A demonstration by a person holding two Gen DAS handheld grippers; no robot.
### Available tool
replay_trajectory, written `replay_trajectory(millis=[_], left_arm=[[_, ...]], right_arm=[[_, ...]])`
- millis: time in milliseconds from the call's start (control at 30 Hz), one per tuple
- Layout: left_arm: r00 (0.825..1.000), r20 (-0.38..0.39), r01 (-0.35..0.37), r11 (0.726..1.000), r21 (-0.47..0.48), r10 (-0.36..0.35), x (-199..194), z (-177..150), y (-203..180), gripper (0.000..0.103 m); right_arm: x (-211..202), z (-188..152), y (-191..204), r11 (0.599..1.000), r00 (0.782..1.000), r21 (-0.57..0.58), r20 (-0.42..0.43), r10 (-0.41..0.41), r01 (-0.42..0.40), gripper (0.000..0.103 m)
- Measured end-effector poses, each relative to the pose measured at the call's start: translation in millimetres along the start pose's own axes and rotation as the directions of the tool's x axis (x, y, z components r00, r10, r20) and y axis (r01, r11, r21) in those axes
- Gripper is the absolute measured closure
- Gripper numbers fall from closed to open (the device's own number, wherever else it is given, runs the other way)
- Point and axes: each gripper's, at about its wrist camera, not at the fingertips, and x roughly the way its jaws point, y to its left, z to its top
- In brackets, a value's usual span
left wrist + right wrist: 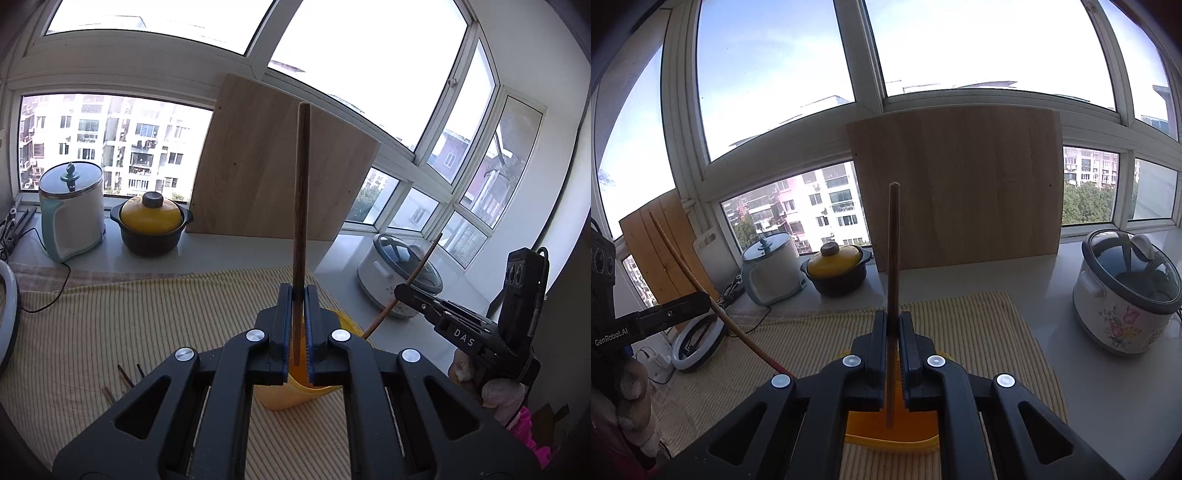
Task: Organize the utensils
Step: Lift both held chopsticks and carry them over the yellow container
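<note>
In the left wrist view my left gripper (298, 291) is shut on a brown wooden chopstick (301, 184) that stands upright, its lower end over the mouth of a yellow cup (295, 393). My right gripper (402, 290) shows at the right, shut on a second, tilted chopstick (419, 271). In the right wrist view my right gripper (894, 317) pinches that chopstick (893, 258) upright above the yellow cup (916, 424). The left gripper (703, 300) shows at the left with its chopstick (676, 254) slanting. Several loose chopsticks (125, 376) lie on the cloth at the left.
A striped yellow cloth (110, 314) covers the counter. A wooden board (258, 166) leans on the window. A kettle (72, 210) and a yellow-lidded pot (151, 225) stand on the sill. A flowered rice cooker (1126, 291) is at the right and a ring light (698, 343) at the left.
</note>
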Motion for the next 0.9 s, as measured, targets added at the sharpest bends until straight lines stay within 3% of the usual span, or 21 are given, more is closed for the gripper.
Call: replay_trajectory(millis=[300,467,900], left_arm=[[0.998,-0.057,-0.007,0.999,0.035,0.009,44.5,-3.1,-22.7,0.099],[0.993,-0.107,-0.04,0.996,0.085,0.049,68.2,-16.6,-31.3,0.099],[0.979,-0.181,-0.071,0.991,0.115,0.091,99.8,-41.1,-28.0,0.099]], right_arm=[[9.5,-12.8,-17.5,1.0,0.999,0.024,-0.037,-0.014,0.015,0.099],[16.4,-21.3,-23.7,0.999,0.998,0.031,-0.064,-0.012,0.014,0.099],[38.4,-37.4,-26.1,0.999,0.992,0.03,-0.128,-0.015,0.019,0.099]])
